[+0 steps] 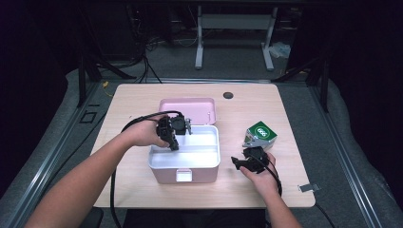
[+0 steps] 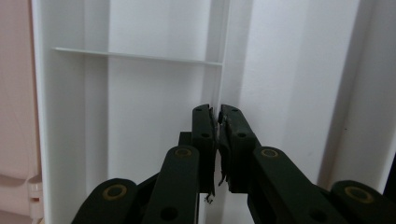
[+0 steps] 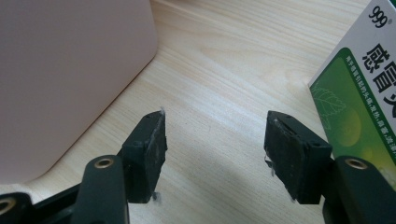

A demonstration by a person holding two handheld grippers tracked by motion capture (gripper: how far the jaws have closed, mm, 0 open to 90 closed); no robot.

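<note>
A: Item one, high view. What is on the table [image 1: 142, 99]?

B: A pink storage box [image 1: 185, 175] with a white inner tray [image 1: 199, 152], lid [image 1: 187, 105] thrown open toward the far side. It sits near the table's middle. To its right, well apart from the box, stands a green and white medicine carton [image 1: 260, 134], tilted on one corner.

A: And the hands?

B: The left hand [image 1: 142, 134] holds the left gripper [image 1: 173, 142] over the tray's left end, jaws pointing down into it. The right hand [image 1: 259, 175] holds the right gripper [image 1: 249, 159] low over the table, just in front of the carton.

A: Item two, left gripper view.

B: The left gripper [image 2: 217, 122] has its jaws drawn together, the pads nearly touching, pinched on the thin white divider wall [image 2: 215, 79] that runs up the tray [image 2: 149, 93]. A cross divider [image 2: 135, 56] branches off to the left farther up. The pink rim of the box [image 2: 16, 93] shows at the left edge.

A: Item three, right gripper view.

B: The right gripper [image 3: 215, 140] stands open, a wide gap between its pads, bare wood of the table [image 3: 224, 70] showing through and nothing between them. The pink box [image 3: 70, 70] fills the upper left. The carton [image 3: 362, 98], green with printed characters, lies just beside the right-hand jaw; I cannot tell whether it touches.
</note>
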